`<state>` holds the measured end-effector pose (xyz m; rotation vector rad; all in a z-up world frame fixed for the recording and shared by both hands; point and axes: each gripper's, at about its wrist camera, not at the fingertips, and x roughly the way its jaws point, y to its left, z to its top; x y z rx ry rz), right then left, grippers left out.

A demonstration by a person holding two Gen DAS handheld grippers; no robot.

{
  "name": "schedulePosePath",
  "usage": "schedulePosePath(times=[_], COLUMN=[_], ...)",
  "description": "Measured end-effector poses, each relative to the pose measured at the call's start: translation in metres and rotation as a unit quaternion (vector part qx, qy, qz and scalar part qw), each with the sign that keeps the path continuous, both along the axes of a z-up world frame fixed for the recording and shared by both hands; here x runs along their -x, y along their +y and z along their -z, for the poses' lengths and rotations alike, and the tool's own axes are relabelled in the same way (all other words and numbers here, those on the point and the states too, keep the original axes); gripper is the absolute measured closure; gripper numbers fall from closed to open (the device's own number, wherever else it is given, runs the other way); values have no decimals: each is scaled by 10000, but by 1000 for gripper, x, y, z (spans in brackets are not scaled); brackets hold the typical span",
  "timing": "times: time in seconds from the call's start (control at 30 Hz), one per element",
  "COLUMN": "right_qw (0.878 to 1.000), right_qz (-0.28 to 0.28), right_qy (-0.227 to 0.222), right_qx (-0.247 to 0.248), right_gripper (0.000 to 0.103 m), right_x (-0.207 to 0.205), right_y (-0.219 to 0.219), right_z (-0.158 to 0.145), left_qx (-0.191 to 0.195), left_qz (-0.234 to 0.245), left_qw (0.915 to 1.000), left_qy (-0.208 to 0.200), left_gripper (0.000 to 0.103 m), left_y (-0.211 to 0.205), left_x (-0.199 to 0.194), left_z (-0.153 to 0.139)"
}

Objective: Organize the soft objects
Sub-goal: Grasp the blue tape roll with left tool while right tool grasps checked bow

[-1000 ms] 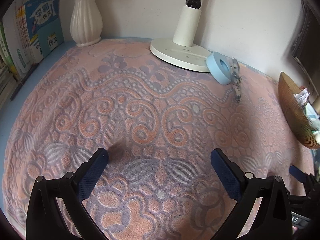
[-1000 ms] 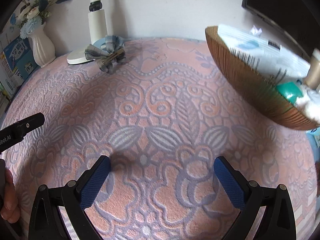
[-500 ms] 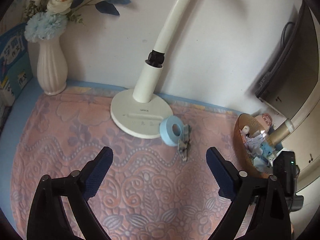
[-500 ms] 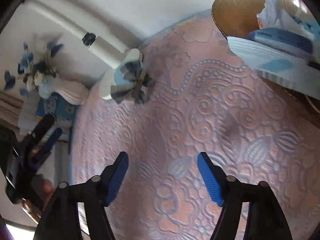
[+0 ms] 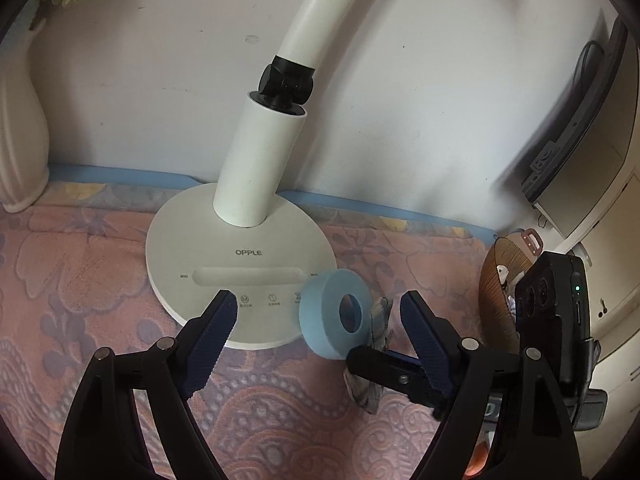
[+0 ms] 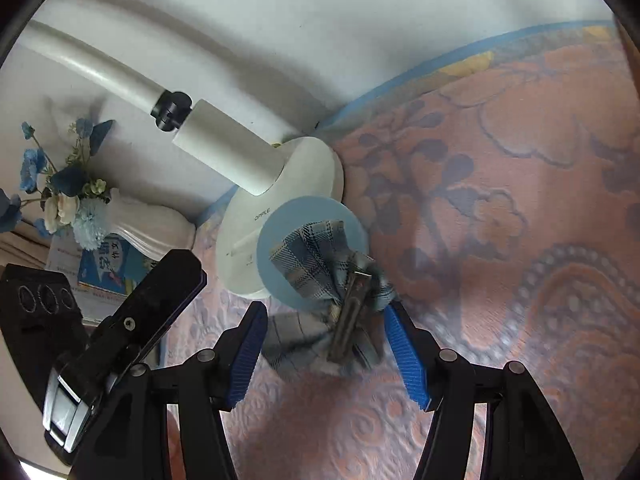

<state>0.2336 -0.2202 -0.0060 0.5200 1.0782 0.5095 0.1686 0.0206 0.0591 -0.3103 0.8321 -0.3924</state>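
Soft items at lamp base, both grippers closing in

Plaid bow hair clip (image 6: 328, 312) lies on patterned cloth (image 6: 520, 240), leaning against blue foam ring (image 5: 334, 314) that rests against white lamp base (image 5: 224, 256). Right gripper (image 6: 324, 354): jaws closing, bow between them, right pad at its edge, left pad still apart. Left gripper (image 5: 316, 334): jaws closing, wide, ring between them, untouched. Woven basket (image 5: 496, 280) at the right.
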Motion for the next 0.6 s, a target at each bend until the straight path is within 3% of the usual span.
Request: schedulePosePath(times=[0.1,0.2,0.3,0.4,0.47,0.5,0.6], right_qw=[9987,9969,9927,9836,9817,9815,9769], right_qz=[-116,9,267,579,587,540,427], right_qy=[-207,-295,-473,-832,-995,-1108,-1315], right_qx=[452,732,1074,1491,1516,1465,1628], right_gripper=[79,81,81,81,81,81,81], right_x=[3,19,36,48,51,53,58], right_y=[10,-5,-30,-53,-61,-62,-57], right_z=[1,-2,-5,-5,0,4,8], left_qx=[-97,-343,-784,-1341,-1786,-1943,-2050], left_qz=[73,184,352,406,344,324,226], left_qw=[9999,9992,9962,9901,9831,9800,9779], left_qy=[-6,-70,-131,-42,-192,-266,-355], left_gripper=[24,24,43,46,60,80,85], left_y=[-2,-14,-31,-55,-67,-72,-76], left_x=[-2,-2,-2,-7,-7,-7,-2], left_z=[4,6,10,22,26,26,24])
